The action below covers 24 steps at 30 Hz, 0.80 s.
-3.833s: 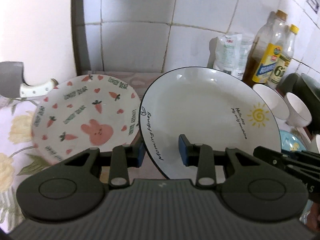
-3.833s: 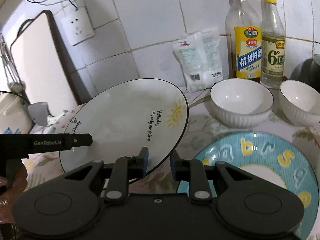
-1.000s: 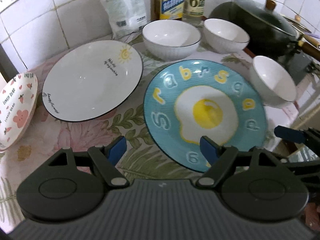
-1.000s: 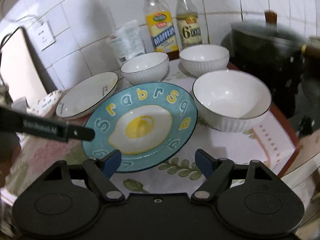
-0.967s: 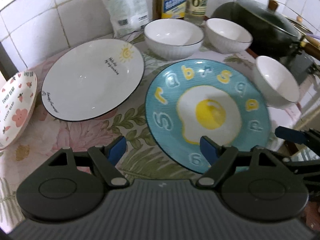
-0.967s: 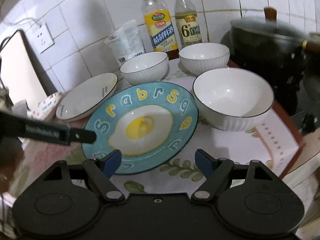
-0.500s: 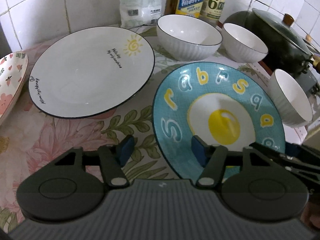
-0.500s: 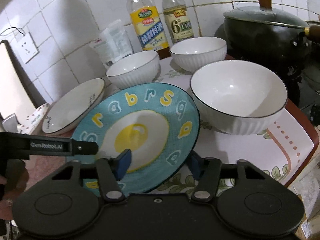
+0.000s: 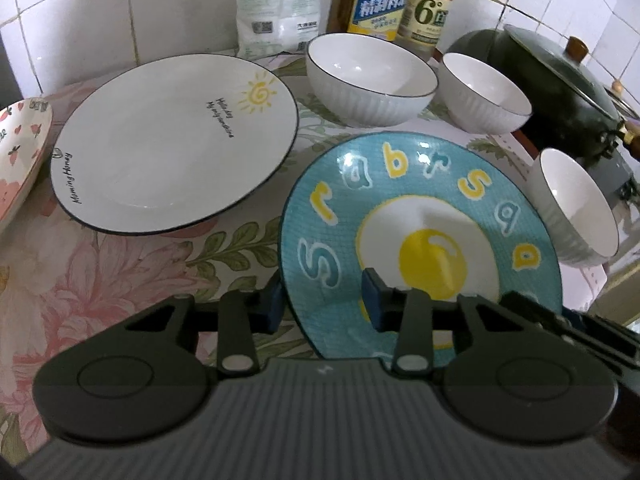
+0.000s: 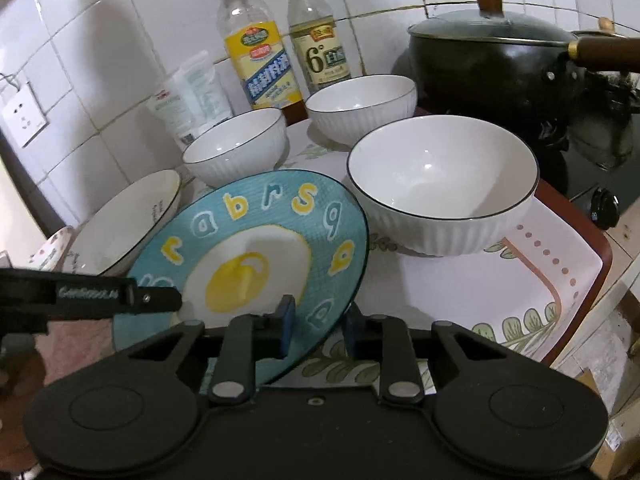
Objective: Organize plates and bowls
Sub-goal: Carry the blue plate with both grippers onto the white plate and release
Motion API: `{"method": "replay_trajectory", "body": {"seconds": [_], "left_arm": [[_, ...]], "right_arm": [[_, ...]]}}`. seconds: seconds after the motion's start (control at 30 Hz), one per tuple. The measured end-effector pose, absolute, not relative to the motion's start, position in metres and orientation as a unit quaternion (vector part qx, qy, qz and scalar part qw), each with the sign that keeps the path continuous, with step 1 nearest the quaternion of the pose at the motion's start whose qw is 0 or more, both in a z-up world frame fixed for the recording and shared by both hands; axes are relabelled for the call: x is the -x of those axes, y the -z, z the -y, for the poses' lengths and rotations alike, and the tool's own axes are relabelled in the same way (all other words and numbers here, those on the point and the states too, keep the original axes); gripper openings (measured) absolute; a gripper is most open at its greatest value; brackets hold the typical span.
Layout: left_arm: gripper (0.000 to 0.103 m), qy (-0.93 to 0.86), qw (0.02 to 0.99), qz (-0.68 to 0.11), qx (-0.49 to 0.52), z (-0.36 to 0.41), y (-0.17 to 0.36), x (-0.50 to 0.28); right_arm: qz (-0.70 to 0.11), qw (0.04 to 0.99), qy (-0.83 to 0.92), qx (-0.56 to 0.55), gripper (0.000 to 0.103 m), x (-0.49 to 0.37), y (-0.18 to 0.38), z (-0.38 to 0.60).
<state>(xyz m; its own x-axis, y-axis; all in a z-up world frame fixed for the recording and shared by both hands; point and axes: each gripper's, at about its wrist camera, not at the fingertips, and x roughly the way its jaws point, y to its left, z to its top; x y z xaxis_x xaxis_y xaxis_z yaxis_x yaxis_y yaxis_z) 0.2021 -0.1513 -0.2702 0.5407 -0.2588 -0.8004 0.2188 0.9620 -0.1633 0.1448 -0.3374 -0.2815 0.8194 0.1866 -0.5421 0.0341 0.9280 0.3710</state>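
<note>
Two grippers meet on one round turquoise ceramic plate painted with a fried egg and yellow-and-white letters (image 9: 420,216). The left gripper (image 9: 323,300) straddles the plate's near-left rim, one blue pad outside the edge and the other over the glazed face, the fingers narrowed onto it. The right gripper (image 10: 318,322) straddles the near-right rim of the same plate (image 10: 256,256), its fingers likewise drawn in on the edge. From the right wrist view the plate sits tilted, its right side raised off the pale floral tablecloth (image 10: 460,292); whether the left side touches the cloth cannot be told. The plate's surface is finely ribbed and glossy, with a white-and-yellow egg at centre and a ring of letters around it.

Just beside its right edge stands a white ribbed porcelain bowl with a thin dark rim (image 10: 440,184). To the left lies a broad white shallow plate with a black rim, a small yellow sun and script lettering (image 9: 172,140), close to the turquoise plate but apart from it. At the far left edge shows a white dish patterned in pink (image 9: 20,152). Farther back stand two more white ribbed bowls (image 9: 370,78) (image 9: 482,92), side by side. Behind them, against the white tiled wall (image 9: 80,20), are a white plastic pouch (image 9: 276,4), a yellow-labelled oil bottle (image 10: 256,56), a clear vinegar bottle (image 10: 318,40) and a dark lidded wok (image 10: 492,52).
</note>
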Motion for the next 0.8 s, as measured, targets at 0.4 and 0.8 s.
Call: {"method": "replay_trajectory", "body": {"seconds": [0.4, 0.8], "left_arm": [[0.038, 0.094, 0.887, -0.450, 0.047, 0.111, 0.243, -0.166], [0.037, 0.044, 0.900, -0.425, 0.089, 0.043, 0.195, -0.125]], "right_arm": [[-0.286, 0.944, -0.067, -0.151, 0.029, -0.114, 0.252, 0.306], [-0.263, 0.946, -0.122, -0.141, 0.029, -0.090, 0.205, 0.259]]}}
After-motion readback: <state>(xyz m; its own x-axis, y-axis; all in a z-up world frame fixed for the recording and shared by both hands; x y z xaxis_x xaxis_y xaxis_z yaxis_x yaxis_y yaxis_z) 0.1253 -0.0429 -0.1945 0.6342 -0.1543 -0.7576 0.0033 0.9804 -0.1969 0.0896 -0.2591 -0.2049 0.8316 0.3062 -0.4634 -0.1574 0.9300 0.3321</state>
